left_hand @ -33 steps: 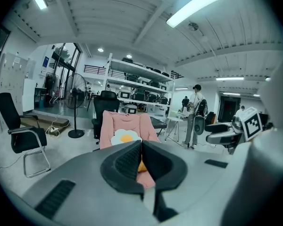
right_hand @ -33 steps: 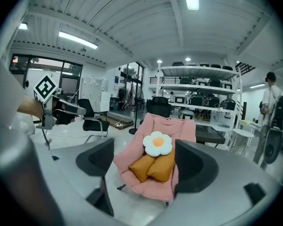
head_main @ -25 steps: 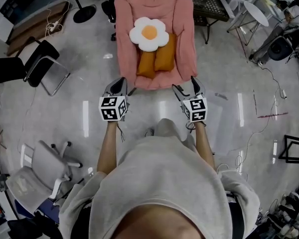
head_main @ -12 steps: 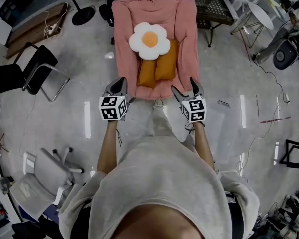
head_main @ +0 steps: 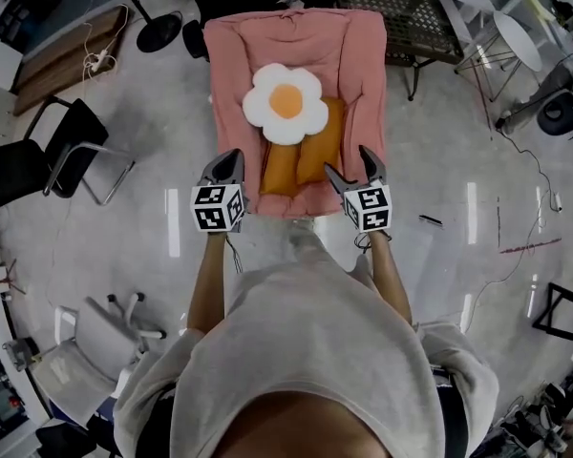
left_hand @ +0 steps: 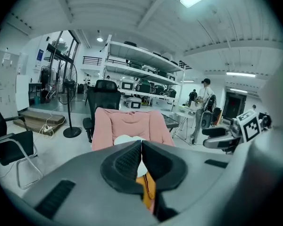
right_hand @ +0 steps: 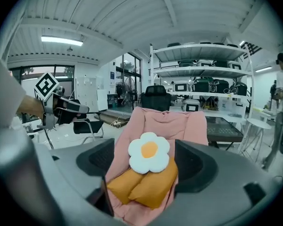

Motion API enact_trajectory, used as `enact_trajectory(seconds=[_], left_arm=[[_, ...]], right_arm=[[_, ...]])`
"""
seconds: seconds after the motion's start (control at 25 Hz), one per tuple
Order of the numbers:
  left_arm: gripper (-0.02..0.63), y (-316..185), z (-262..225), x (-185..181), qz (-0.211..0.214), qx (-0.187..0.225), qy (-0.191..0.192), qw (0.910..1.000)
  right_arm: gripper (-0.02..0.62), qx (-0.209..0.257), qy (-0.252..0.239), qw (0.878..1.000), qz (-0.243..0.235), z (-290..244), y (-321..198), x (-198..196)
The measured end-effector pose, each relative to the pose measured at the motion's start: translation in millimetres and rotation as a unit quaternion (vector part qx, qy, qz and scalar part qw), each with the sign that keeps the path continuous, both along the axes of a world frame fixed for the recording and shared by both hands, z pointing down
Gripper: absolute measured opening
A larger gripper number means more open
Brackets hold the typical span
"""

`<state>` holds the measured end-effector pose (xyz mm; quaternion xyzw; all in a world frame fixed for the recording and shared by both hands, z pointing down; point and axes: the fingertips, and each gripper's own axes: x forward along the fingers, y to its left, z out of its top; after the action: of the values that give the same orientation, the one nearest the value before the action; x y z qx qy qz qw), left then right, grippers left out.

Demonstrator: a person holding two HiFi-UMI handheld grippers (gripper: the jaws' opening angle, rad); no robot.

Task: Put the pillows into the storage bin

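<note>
A white flower pillow [head_main: 286, 103] with an orange centre lies on a pink padded chair [head_main: 363, 74]. Its lower edge overlaps two orange pillows [head_main: 301, 157] lying side by side on the seat. My left gripper [head_main: 227, 162] is off the chair's front left corner with its jaws shut and empty. In the left gripper view the left gripper [left_hand: 141, 147] hides most of the pillows. My right gripper [head_main: 351, 166] is at the front right corner, open with nothing between its pads. The right gripper view frames the flower pillow [right_hand: 149, 152] and orange pillows [right_hand: 144, 185] between the open jaws. No storage bin is in view.
A black chair [head_main: 38, 156] stands at the left and a grey office chair [head_main: 86, 351] at the lower left. A black mesh table [head_main: 401, 12] is behind the pink chair, a fan base [head_main: 158, 31] at its back left. Cables [head_main: 516, 246] lie on the right floor. A person [left_hand: 205, 98] stands far off.
The person has stepped toward the pink chair, which now sits closer in view. Both grippers have reached its front corners with their jaws unchanged.
</note>
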<state>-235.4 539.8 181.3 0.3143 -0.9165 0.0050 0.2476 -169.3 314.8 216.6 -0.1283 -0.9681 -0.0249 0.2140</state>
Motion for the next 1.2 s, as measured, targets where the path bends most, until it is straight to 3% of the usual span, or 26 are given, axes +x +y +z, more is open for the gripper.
enact_trajectory(seconds=[0.32,0.52,1.2], left_arm=[[0.011,-44.9,17.4,-94.3,-0.009,-0.014,0.018,0.9997],[0.011,-52.9,34.8,-133.9,-0.02,-0.021,0.038,0.9988],[0.011,-83.1,113.8,-189.4,0.003,-0.012,0.099,0.995]], right_arm=[[0.383,-0.019,0.031,0.999,-0.021,28.3,-36.1,-96.5],[0.383,-0.031,0.061,0.997,-0.039,57.3,-42.7,-142.6],[0.391,-0.063,0.141,0.988,-0.022,163.8,-48.6,-208.2]])
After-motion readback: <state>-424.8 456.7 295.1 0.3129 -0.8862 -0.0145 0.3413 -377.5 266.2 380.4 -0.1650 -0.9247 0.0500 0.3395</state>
